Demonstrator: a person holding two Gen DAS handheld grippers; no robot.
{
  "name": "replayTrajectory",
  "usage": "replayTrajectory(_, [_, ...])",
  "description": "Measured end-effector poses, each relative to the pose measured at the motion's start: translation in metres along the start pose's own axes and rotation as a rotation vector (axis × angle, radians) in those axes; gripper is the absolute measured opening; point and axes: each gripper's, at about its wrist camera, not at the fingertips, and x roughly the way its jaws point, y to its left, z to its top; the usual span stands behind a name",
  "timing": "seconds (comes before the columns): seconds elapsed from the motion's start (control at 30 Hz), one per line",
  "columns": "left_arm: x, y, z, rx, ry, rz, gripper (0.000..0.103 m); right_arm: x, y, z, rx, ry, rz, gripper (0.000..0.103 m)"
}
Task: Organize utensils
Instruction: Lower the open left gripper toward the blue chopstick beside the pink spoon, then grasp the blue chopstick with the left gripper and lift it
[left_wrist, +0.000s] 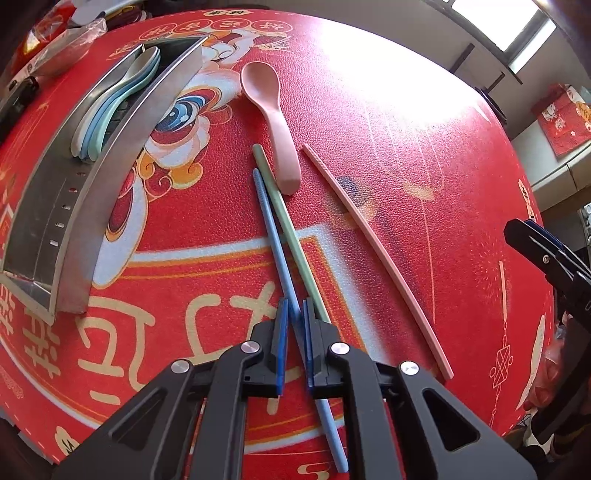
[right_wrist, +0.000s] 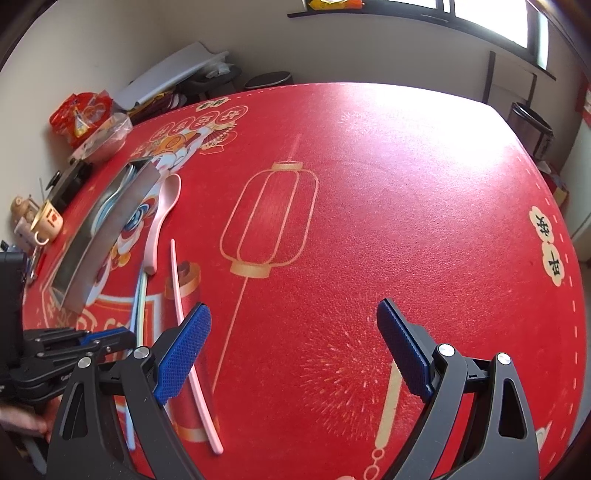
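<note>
In the left wrist view my left gripper is shut on a blue chopstick, which runs between its blue pads and lies along the red tablecloth. A green chopstick lies against it on the right. Further right lie a pink chopstick and, above, a pink spoon. A metal tray at the left holds several pale spoons. My right gripper stands open over bare cloth, with nothing between its fingers; the pink chopstick passes under its left finger.
Beyond the tray at the table's left edge are a red snack bag, a clear plastic bag, a black device and a small cup. The left gripper sits beside my right one. Two dark bins stand past the far edge.
</note>
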Motion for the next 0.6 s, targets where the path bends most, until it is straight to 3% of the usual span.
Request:
replayTrajectory(0.2, [0.001, 0.017, 0.009, -0.007, -0.033, 0.048, 0.006, -0.002, 0.0, 0.001, 0.009, -0.008, 0.0, 0.088])
replayTrajectory(0.27, [0.001, 0.022, 0.01, -0.015, -0.027, 0.031, 0.006, -0.001, 0.0, 0.001, 0.016, -0.007, 0.0, 0.088])
replayTrajectory(0.47, [-0.003, 0.025, -0.003, 0.005, -0.005, 0.009, 0.007, 0.002, -0.002, 0.0, 0.045, 0.002, 0.022, 0.088])
replayTrajectory(0.6, [-0.004, 0.018, -0.012, 0.048, -0.015, 0.046, 0.007, 0.003, 0.0, 0.001, 0.045, 0.005, 0.027, 0.088])
